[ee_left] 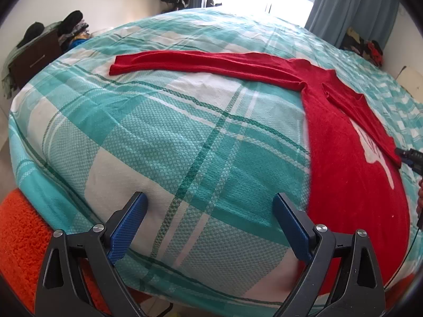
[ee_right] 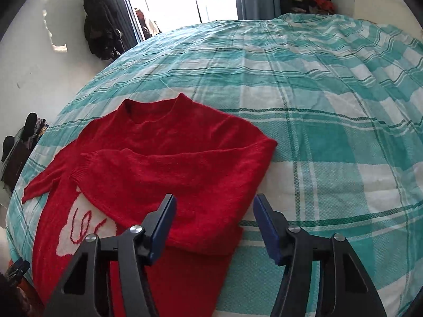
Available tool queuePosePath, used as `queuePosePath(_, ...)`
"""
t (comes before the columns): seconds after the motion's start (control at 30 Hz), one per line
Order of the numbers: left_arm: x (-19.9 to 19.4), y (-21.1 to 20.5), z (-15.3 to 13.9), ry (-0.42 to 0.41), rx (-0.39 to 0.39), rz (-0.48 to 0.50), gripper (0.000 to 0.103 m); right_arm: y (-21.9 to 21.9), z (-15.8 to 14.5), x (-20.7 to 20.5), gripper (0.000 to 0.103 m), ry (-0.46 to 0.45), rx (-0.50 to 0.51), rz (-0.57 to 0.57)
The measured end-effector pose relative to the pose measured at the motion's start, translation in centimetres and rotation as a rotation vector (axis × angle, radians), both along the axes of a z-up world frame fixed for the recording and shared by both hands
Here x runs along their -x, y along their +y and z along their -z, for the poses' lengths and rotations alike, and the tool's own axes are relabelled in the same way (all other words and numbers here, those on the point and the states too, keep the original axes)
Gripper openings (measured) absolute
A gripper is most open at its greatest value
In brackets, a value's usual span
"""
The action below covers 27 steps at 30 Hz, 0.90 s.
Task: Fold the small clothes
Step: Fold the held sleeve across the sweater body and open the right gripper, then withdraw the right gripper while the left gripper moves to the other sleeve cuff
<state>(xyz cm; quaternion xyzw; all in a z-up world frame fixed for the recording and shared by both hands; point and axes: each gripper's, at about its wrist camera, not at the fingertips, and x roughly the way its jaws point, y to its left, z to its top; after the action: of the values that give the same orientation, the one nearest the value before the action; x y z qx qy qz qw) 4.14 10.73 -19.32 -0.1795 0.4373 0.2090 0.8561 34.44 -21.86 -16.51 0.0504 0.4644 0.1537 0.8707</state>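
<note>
A red knit sweater [ee_left: 349, 158] with a white front patch lies flat on the teal plaid bedspread [ee_left: 164, 137]. One sleeve [ee_left: 201, 64] stretches straight out to the left. In the right wrist view the sweater [ee_right: 169, 158] has its other sleeve [ee_right: 148, 163] folded across the chest. My left gripper [ee_left: 211, 211] is open and empty above the bedspread, left of the sweater body. My right gripper [ee_right: 214, 216] is open and empty, hovering just above the sweater's right edge. The right gripper's tip also shows in the left wrist view [ee_left: 409, 155].
An orange fuzzy rug [ee_left: 21, 235] lies by the bed's near left corner. A dark cabinet [ee_left: 34, 52] with clothes piled on it stands at the left wall. Curtains [ee_left: 351, 8] and a bright window are at the far side. Clothes piles [ee_right: 309, 2] lie beyond the bed.
</note>
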Motion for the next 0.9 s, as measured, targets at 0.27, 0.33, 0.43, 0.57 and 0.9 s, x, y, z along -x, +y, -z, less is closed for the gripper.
queuePosePath(0.27,0.0,0.0,0.2,0.008,-0.007,0.003,0.096,-0.2,-0.5,0.0,0.019,0.042,-0.008,0.008)
queuePosePath(0.33,-0.1,-0.1,0.3,0.010,-0.007,0.001,0.097,0.9,-1.9,1.4,0.019,-0.016,-0.002,-0.058)
queuePosePath(0.43,-0.3,-0.2,0.3,0.015,-0.007,0.001,0.097,2.1,0.2,2.1,0.024,0.050,-0.012,-0.099)
queuePosePath(0.57,0.1,0.0,0.4,0.017,0.012,0.004,0.097,1.7,4.1,1.8,0.030,0.192,-0.054,-0.030)
queuePosePath(0.9,0.2,0.6,0.5,0.011,0.064,-0.032,0.098,2.1,-3.7,14.5,0.064,-0.149,0.065,-0.122)
